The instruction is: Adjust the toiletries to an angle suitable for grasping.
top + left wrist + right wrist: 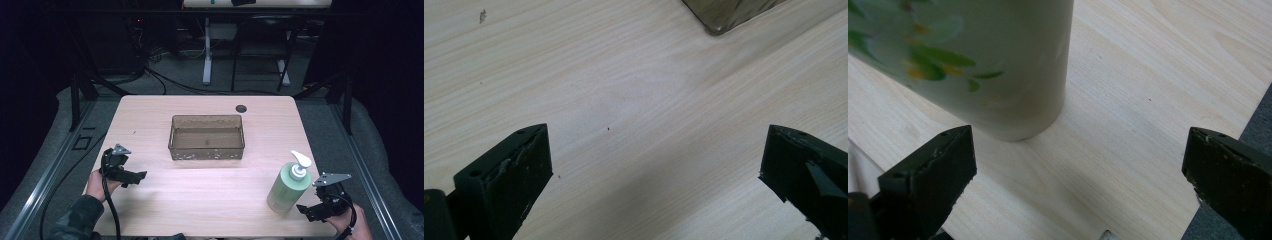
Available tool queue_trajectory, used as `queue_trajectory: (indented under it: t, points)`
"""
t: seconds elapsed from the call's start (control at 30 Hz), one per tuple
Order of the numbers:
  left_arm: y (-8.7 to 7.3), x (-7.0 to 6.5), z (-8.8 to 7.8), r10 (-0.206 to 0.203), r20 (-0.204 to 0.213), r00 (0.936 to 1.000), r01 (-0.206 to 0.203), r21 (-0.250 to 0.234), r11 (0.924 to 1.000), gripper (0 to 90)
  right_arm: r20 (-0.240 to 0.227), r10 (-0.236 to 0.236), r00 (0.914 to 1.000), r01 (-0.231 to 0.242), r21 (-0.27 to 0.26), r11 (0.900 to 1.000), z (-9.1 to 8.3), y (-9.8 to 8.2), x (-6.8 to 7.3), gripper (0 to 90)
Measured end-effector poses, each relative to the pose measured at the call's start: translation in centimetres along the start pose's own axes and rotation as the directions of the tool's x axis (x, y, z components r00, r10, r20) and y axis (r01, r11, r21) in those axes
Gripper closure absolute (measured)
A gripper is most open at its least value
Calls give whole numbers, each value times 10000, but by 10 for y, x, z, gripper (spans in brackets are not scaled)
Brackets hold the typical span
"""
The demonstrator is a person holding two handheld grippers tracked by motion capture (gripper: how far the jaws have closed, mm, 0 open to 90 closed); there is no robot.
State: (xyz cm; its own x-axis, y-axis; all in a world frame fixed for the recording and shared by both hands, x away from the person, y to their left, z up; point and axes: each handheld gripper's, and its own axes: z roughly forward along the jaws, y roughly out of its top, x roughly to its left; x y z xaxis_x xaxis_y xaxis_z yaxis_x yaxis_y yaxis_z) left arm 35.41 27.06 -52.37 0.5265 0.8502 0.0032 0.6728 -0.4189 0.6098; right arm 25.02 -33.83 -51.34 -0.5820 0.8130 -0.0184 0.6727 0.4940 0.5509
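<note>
A pale green pump bottle (289, 186) with a white pump head stands upright near the table's front right corner. My right gripper (306, 210) sits just right of its base, open, jaws empty. The right gripper view has the bottle's base (998, 70) up close, just ahead and to the left of the wide-apart jaws. A brown translucent rectangular bin (207, 137) rests at the table's middle. My left gripper (135, 178) hovers at the front left, open, pointing toward the middle. Bare wood lies between its jaws, and a corner of the bin (724, 15) shows ahead.
The light wooden table (210, 190) has a dark round cable hole (241, 108) near its far edge. Black frame posts stand at both far corners. Grey floor drops off close past the right gripper, at the table's right edge (1253, 125).
</note>
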Motion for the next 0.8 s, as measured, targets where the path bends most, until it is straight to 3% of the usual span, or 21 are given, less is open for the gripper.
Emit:
queue_trajectory:
  t: [0.2, 0.53, 0.8]
  points:
    - [1, -1, 2, 38, 70, 10000, -38, 51, 10000, 2, -272, -115, 9996, 110, -182, 9998, -2, 2, 4, 5]
    - [0, -1, 0, 3, 86, 10000, -3, -28, 10000, 2, -638, -175, 9978, 109, -1019, 9947, -10, 9, 13, 4]
    - [1, 0, -2, -78, 119, 9999, 79, -112, 9999, 2, -748, -295, 9968, 147, -1920, 9813, -16, 17, 19, 4]
